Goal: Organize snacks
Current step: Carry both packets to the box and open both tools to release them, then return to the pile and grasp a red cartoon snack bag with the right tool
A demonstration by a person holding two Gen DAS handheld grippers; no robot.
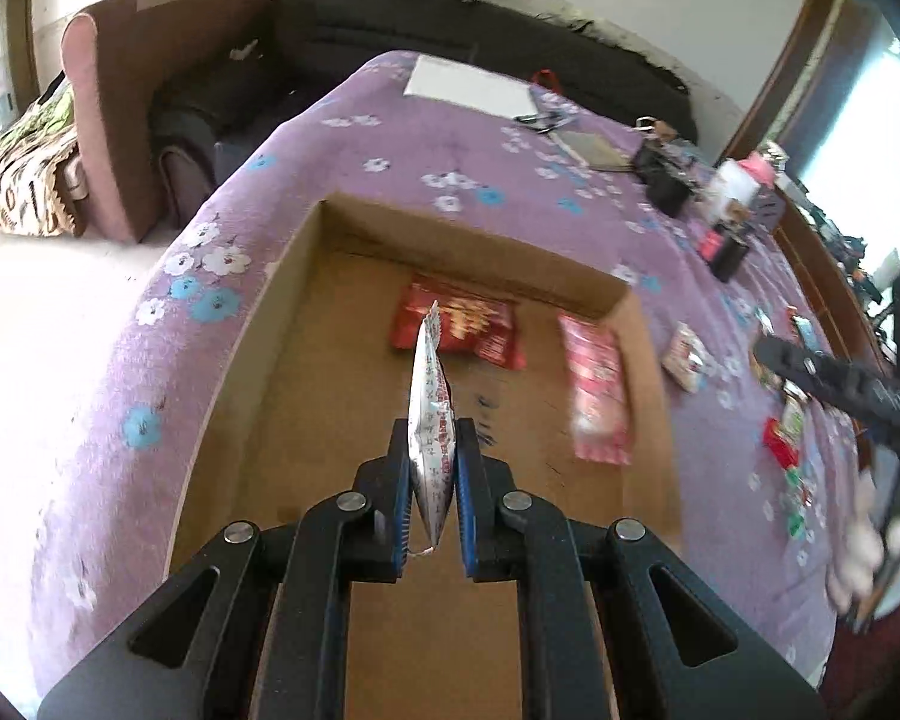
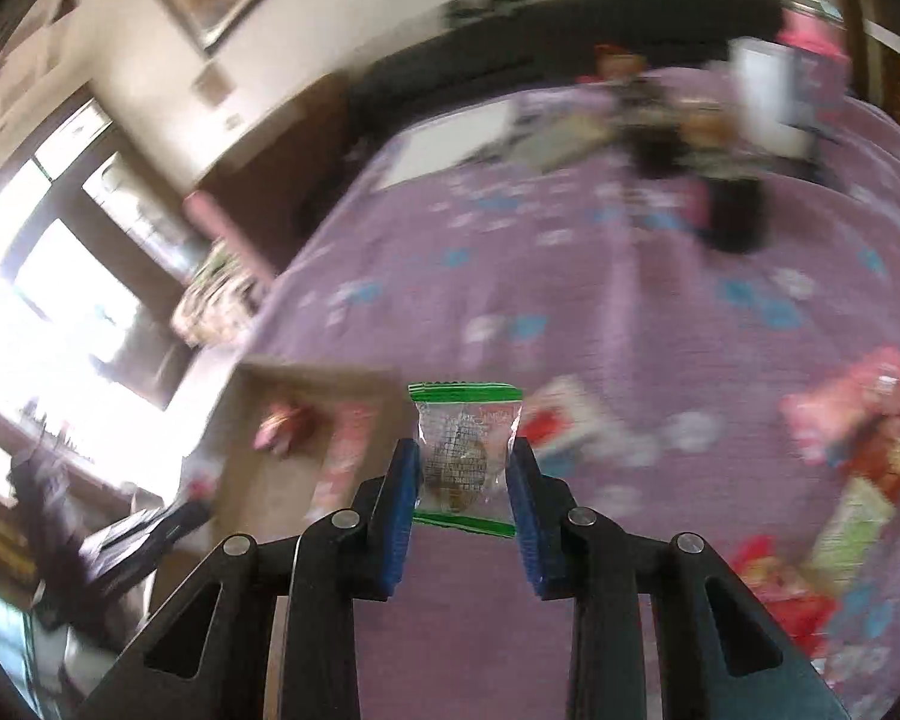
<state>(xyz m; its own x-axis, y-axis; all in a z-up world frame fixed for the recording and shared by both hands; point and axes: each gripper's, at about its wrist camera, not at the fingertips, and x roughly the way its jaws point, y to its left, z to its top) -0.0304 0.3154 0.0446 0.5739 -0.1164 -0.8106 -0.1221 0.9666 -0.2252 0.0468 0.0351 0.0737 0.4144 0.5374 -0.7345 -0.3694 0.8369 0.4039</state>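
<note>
My left gripper [image 1: 432, 441] is shut on a silver and red snack packet [image 1: 429, 402], held edge-on above the open cardboard box [image 1: 306, 252]. In the box lie a red snack pack [image 1: 480, 330] and a pink snack pack [image 1: 597, 396]. My right gripper [image 2: 467, 453] is shut on a clear green-edged snack packet [image 2: 465, 456], held above the purple floral cloth [image 2: 450, 276]. The box [image 2: 306, 378] shows blurred at the left in the right wrist view. Loose snacks [image 2: 870, 450] lie at the right on the cloth. The right gripper's arm [image 1: 846, 384] shows at the right in the left wrist view.
The table has a purple floral cloth [image 1: 150, 360]. Loose snack packs [image 1: 684, 354] lie right of the box. A white sheet [image 1: 468, 87], a booklet [image 1: 594, 150] and dark small items [image 1: 666, 180] lie at the far end. A pink armchair [image 1: 120, 120] and black sofa [image 1: 450, 18] stand beyond.
</note>
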